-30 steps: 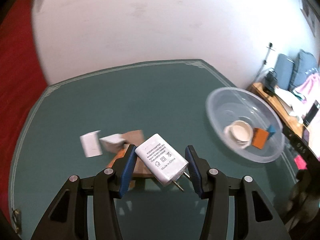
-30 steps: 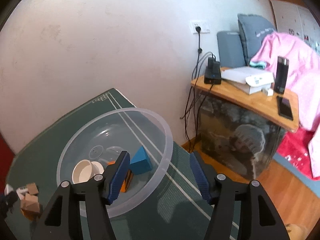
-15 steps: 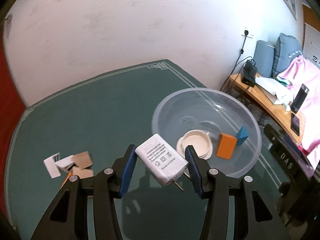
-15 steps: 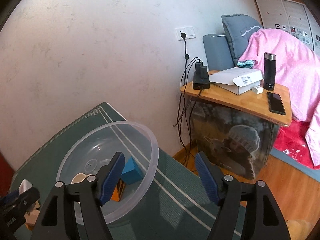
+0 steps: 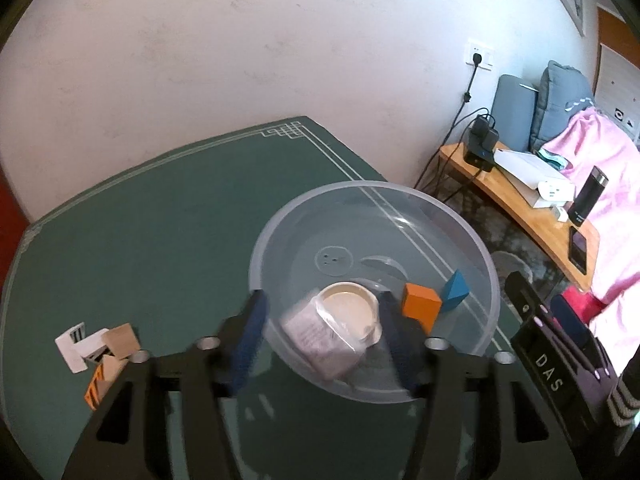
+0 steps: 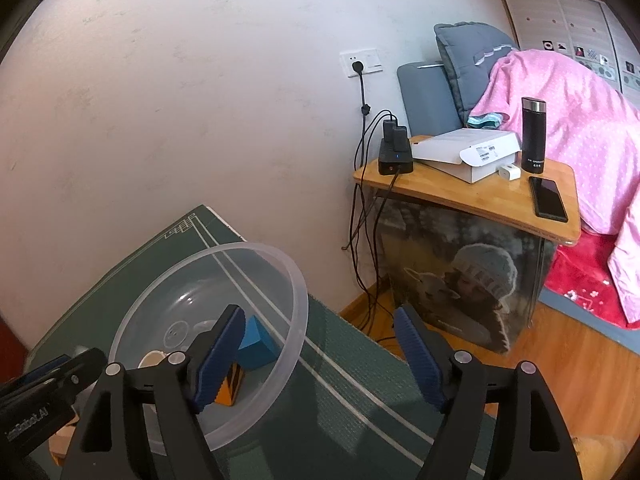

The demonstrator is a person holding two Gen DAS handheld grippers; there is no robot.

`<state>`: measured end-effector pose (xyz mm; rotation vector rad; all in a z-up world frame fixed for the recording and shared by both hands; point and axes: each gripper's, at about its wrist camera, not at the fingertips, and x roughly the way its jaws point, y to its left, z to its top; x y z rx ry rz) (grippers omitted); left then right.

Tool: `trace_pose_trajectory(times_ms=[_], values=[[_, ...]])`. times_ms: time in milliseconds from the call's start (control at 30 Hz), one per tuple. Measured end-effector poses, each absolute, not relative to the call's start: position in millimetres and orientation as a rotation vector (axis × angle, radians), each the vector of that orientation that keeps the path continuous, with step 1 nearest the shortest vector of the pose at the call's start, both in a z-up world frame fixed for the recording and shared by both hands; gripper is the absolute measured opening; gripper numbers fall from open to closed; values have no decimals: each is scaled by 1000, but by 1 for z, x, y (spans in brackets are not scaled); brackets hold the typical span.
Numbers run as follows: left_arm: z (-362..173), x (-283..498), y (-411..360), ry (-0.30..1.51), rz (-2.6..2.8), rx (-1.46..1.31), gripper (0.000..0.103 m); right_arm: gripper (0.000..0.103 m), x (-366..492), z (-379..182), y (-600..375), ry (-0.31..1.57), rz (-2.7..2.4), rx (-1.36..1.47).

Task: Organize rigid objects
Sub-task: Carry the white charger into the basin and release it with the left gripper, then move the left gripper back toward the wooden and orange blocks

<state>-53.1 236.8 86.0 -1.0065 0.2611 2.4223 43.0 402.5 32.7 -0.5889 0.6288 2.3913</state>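
Note:
My left gripper [image 5: 322, 340] hangs over the near rim of the clear plastic bowl [image 5: 372, 186], and its jaws are opening. The white power adapter [image 5: 316, 336] is blurred between them, loose from both pads, over the bowl. Inside the bowl lie a white round cup [image 5: 352, 308], an orange block [image 5: 420, 304] and a blue wedge [image 5: 456, 290]. My right gripper [image 6: 320, 352] is at the bowl's [image 6: 296, 292] right side, its jaws opening with nothing between them. The blue wedge [image 6: 258, 344] shows behind its left finger.
On the green table [image 5: 160, 240], left of the bowl, sit a white plug part [image 5: 74, 344], a wooden block [image 5: 122, 340] and a striped orange block [image 5: 98, 384]. Past the table's right edge stands a wooden side table [image 6: 472, 196] with cables, a phone and a bottle.
The left gripper carried the adapter rightward from the pile to the bowl, then spread its jaws and let it go. The right gripper's jaws have widened a little.

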Motion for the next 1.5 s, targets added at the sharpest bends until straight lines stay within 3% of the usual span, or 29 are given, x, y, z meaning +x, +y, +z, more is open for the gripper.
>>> trace_pose_trajectory(times_ms=[33, 133, 1500], values=[[86, -53, 236, 257, 2423, -1002, 75, 81, 43, 33, 403, 629, 2391, -589], [86, -54, 231, 248, 2439, -995, 77, 81, 43, 33, 403, 631, 2390, -590], [78, -52, 147, 198, 2637, -1071, 77, 89, 44, 35, 397, 630, 2446, -568]])
